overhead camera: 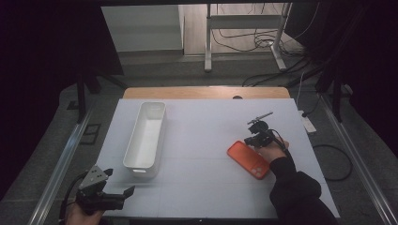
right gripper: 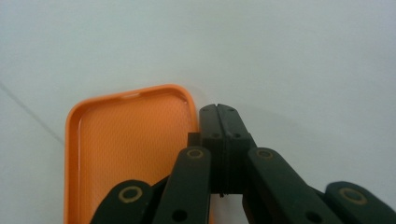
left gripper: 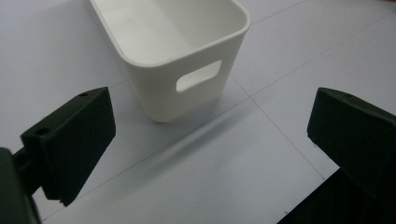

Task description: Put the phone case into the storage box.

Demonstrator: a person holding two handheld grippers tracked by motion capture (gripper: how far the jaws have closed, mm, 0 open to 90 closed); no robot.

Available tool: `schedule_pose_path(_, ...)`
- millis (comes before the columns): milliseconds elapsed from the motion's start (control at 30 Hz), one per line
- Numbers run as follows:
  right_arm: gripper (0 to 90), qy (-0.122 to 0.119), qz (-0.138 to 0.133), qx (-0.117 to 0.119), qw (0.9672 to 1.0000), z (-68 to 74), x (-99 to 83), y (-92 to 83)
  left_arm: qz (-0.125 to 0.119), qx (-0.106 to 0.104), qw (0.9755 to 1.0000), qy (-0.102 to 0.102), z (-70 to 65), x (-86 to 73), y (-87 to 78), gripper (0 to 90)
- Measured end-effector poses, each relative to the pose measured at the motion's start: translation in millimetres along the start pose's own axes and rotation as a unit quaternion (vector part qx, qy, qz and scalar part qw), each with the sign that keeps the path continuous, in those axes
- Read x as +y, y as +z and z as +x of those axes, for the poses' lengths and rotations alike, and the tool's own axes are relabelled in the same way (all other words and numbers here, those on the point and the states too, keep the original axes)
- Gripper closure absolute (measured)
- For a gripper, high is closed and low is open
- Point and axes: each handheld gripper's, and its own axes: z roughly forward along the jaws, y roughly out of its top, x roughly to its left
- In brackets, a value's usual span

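An orange phone case [overhead camera: 248,159] lies open side up on the white table sheet [overhead camera: 202,192], right of the middle. My right gripper [overhead camera: 252,140] points down at the case's far end. In the right gripper view its jaws [right gripper: 218,108] are pressed together with nothing between them, just beside the case's rim [right gripper: 192,105]; I cannot tell whether they touch it. A white handled bin [overhead camera: 133,140] stands empty at the left. My left gripper [overhead camera: 119,183] rests at the front left corner, open, and faces the bin's near end wall [left gripper: 187,93] from a short distance [left gripper: 210,114].
The wooden table edge [overhead camera: 206,92] shows beyond the white sheet. Metal rails run along both sides of the table. Cables and a desk frame [overhead camera: 244,33] stand on the floor behind. A cable [overhead camera: 338,159] lies on the floor at the right.
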Motion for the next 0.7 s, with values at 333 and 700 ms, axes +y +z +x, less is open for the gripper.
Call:
schedule_pose_path(333,89.1,-0.035,0.011,0.038,0.9986,27.7,2.5,4.1,0.000,0.000,1.0000,0.001,-0.1,-0.1,-0.2,1.8)
schedule_pose_path(700,89.1,-0.078,0.028,0.068,0.9942,56.6,-5.1,0.2,-0.003,0.001,1.0000,-0.002,0.1,-0.3,-0.7,1.8)
